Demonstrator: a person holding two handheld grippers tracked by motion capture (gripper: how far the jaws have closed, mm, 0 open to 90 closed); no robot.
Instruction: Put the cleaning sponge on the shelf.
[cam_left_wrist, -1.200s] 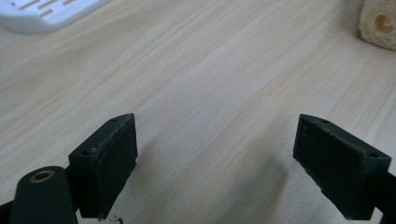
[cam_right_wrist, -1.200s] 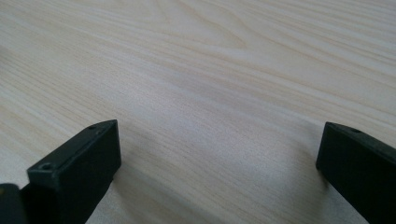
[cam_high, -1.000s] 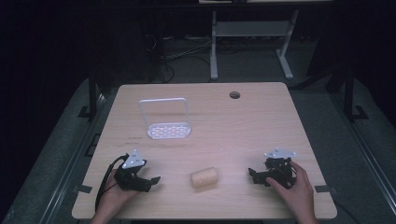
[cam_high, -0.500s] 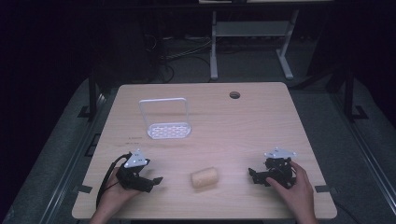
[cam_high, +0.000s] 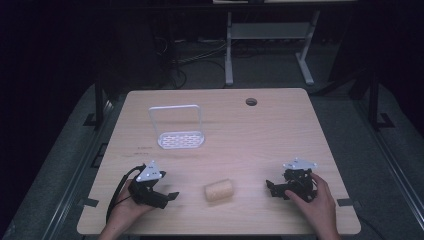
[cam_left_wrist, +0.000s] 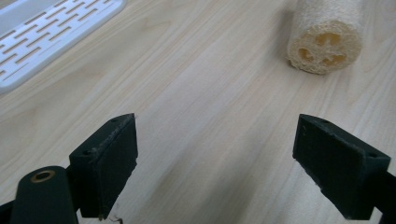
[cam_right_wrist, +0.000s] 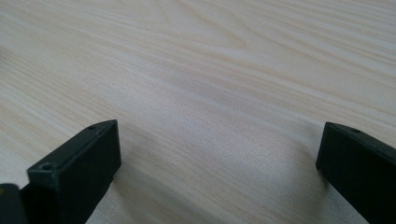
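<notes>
The white rack (cam_left_wrist: 44, 35) is cut off left of the wide-spread left gripper (cam_left_wrist: 215, 154), nothing seen on it. The loofah (cam_left_wrist: 327, 35) lies ahead-right. The right gripper (cam_right_wrist: 219, 163) is spread wide over bare table (cam_right_wrist: 210, 70).

dark room w/ grey floor (cam_high: 345, 125), pale wood table (cam_high: 280, 135), white desk frame (cam_high: 265, 35) behind.

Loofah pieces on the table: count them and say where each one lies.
1. The loofah piece lies on its side near the table's front edge, between the left gripper and the right gripper, touching neither.
</notes>
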